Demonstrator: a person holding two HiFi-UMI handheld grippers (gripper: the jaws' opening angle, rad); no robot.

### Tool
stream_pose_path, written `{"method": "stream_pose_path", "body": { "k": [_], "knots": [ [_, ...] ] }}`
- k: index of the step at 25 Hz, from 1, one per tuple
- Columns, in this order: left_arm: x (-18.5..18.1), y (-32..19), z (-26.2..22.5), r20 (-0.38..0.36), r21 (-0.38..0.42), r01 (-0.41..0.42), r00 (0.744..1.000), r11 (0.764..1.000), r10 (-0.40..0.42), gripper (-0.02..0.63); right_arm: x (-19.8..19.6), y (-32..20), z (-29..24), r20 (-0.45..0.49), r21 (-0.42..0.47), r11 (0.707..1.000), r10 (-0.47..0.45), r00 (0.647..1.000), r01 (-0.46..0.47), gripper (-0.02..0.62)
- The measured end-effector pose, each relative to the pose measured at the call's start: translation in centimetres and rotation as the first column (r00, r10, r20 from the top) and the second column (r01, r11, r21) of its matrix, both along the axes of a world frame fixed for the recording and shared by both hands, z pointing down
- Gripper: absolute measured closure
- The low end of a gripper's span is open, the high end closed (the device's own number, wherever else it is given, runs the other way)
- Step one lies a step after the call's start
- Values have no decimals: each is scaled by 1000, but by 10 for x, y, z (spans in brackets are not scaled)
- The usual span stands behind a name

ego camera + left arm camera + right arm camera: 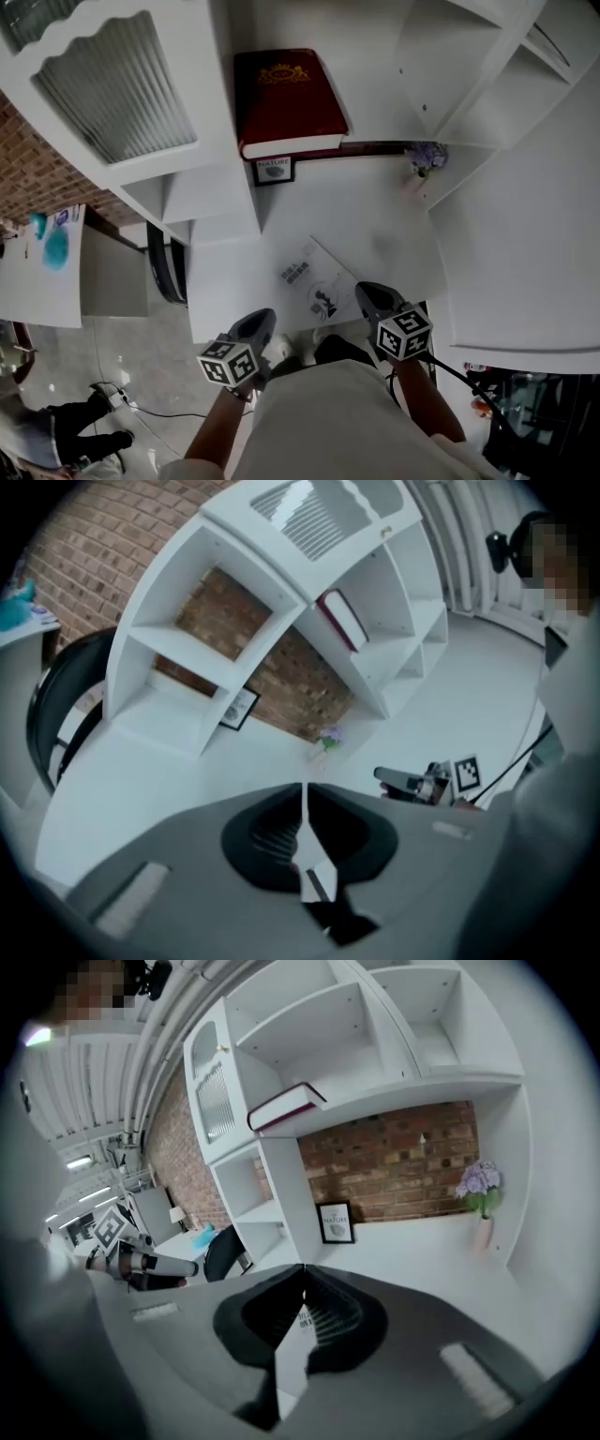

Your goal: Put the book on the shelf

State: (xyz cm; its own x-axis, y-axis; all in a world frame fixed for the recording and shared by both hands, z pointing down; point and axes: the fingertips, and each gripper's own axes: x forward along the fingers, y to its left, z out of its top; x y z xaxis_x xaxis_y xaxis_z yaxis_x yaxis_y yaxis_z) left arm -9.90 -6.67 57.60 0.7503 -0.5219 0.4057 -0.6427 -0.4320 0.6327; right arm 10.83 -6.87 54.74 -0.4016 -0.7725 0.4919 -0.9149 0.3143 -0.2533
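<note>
A dark red book [286,98] with a gold crest lies flat on a shelf board of the white shelf unit [394,56]. It also shows in the left gripper view [342,619] and the right gripper view [281,1108]. Both grippers hang low over the near edge of the white desk [375,225], well short of the book. My left gripper [262,319] [305,789] is shut with nothing in it. My right gripper [367,292] [303,1269] is shut too, just right of a printed leaflet [314,281] lying on the desk.
A small framed picture [274,170] stands under the book's shelf. A vase of purple flowers [425,159] sits at the desk's back right. A black chair [164,267] stands left of the desk, beside another white table [42,272].
</note>
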Motion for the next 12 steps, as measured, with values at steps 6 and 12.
{"method": "stream_pose_path", "body": {
  "k": [6,12],
  "knots": [
    [28,24,75,-38,-197,-17,999,980,10,525,13,-3,69,-84,-174,983,-80,993,65,522],
    [66,28,148,28,-307,50,999,950,-43,487,28,-16,147,-111,-333,934,-178,978,132,521]
  ]
}}
